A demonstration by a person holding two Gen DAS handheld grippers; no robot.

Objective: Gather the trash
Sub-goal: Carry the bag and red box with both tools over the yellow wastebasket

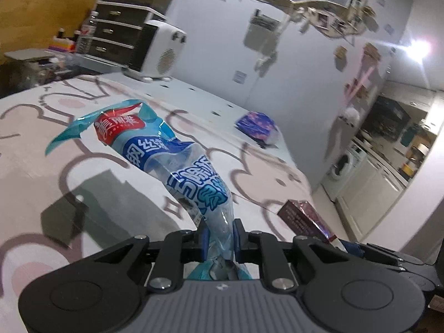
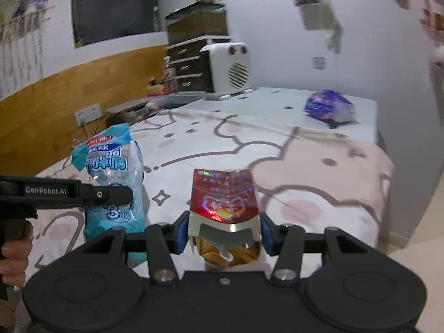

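My left gripper (image 1: 219, 239) is shut on a crumpled blue and clear plastic wrapper (image 1: 177, 163) with a red label, lifted over the bed. The same wrapper (image 2: 113, 172) shows in the right wrist view, pinched by the left gripper's black arm (image 2: 63, 191) with a hand below it. My right gripper (image 2: 223, 231) is shut on a red and gold cigarette box (image 2: 224, 199) with its lid torn open; the pads press its two sides. That box (image 1: 302, 216) appears at the lower right of the left wrist view. A purple wrapper (image 2: 328, 106) lies far back on the mattress.
The bed carries a pink and white cartoon-print blanket (image 2: 319, 172) over a pale mattress (image 1: 211, 102). A white heater (image 2: 229, 68) stands at the far end beside dark drawers (image 2: 191, 66). The purple wrapper (image 1: 256, 125) lies near the bed's right edge. Floor and cabinets (image 1: 369, 183) lie to the right.
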